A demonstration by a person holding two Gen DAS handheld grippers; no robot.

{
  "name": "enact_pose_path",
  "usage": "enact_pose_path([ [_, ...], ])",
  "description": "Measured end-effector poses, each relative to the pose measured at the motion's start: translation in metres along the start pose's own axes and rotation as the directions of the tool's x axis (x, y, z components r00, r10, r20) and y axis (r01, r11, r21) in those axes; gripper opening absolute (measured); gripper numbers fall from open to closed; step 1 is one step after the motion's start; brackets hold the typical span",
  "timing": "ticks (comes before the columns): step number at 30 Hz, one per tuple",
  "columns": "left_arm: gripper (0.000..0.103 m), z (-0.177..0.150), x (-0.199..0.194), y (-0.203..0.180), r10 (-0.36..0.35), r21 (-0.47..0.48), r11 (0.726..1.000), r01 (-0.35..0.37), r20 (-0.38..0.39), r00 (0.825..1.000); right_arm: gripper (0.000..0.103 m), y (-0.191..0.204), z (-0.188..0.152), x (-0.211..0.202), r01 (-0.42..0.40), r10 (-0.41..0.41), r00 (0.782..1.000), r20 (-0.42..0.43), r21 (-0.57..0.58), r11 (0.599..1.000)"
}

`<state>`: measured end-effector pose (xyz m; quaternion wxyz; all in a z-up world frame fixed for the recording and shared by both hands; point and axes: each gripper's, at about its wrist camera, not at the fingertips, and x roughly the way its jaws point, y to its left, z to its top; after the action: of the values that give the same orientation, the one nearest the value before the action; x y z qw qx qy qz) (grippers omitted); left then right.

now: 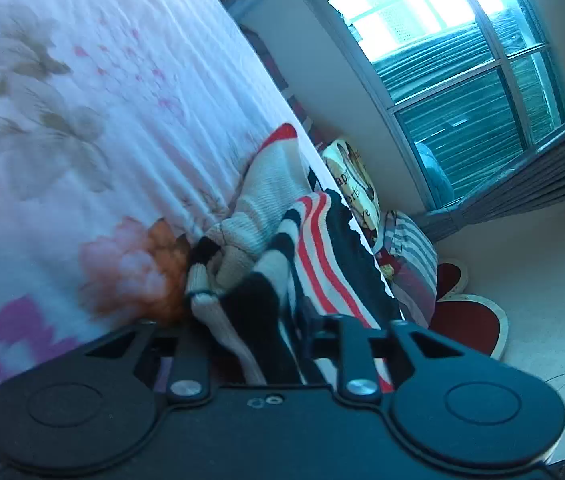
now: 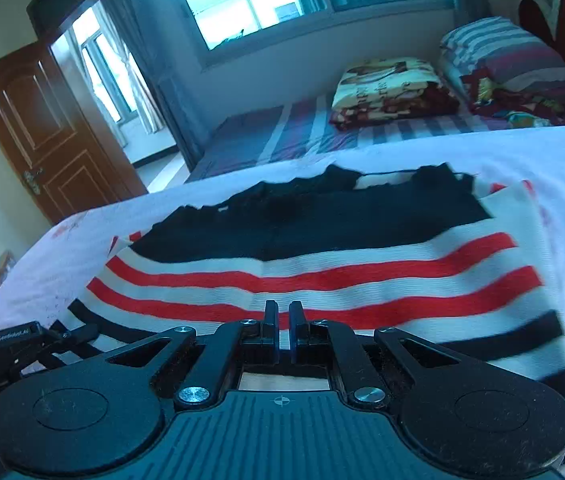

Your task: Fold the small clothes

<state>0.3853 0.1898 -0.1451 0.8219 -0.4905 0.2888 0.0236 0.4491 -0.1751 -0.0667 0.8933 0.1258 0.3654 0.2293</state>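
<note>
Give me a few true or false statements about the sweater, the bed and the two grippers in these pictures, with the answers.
1. The sweater has red, white and black stripes. True.
2. The right gripper stands wide open. False: its jaws are nearly shut, just above the sweater.
3. The left gripper has knit fabric bunched between its fingers. True.
4. The sweater lies on a bare wooden floor. False: it lies on a floral bedsheet.
5. The wooden door stands open. True.
</note>
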Motion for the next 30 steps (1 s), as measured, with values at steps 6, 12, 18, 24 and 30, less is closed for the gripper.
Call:
enact_pose_path([
  [6,0.014,0.004,-0.018,-0.006,-0.144,-0.018,0.989,0.145,0.070,0.987,0.006,0.012,-0.003,0.024,-0.030,0.030,1.000,-0.004,-0.005,1.000],
  [12,0.013,-0.002,-0.003,0.014,-0.048,-0.027,0.998,0.049,0.016,0.999,0.003,0.007,-0.012,0.046,-0.004,0.002,0.998,-0.060,-0.029,1.000],
  [18,0.013,0.002,-0.018,-0.051,-0.125,0.189,0.975,0.116,0.039,0.991,0.000,-0.002,-0.013,0.047,-0.018,0.020,0.998,-0.056,0.032,0.999],
  [24,0.013,-0.029,-0.010,-0.164,-0.154,0.480,0.862,0.163,-0.058,0.986,0.000,-0.036,-0.005,0.006,-0.047,0.038,0.998,0.048,0.216,0.975],
  [30,0.013,-0.117,0.039,-0.233,-0.073,0.645,0.738,0.200,-0.217,0.973,0.000,-0.115,-0.008,-0.073,-0.053,-0.021,0.984,0.178,0.401,0.915],
])
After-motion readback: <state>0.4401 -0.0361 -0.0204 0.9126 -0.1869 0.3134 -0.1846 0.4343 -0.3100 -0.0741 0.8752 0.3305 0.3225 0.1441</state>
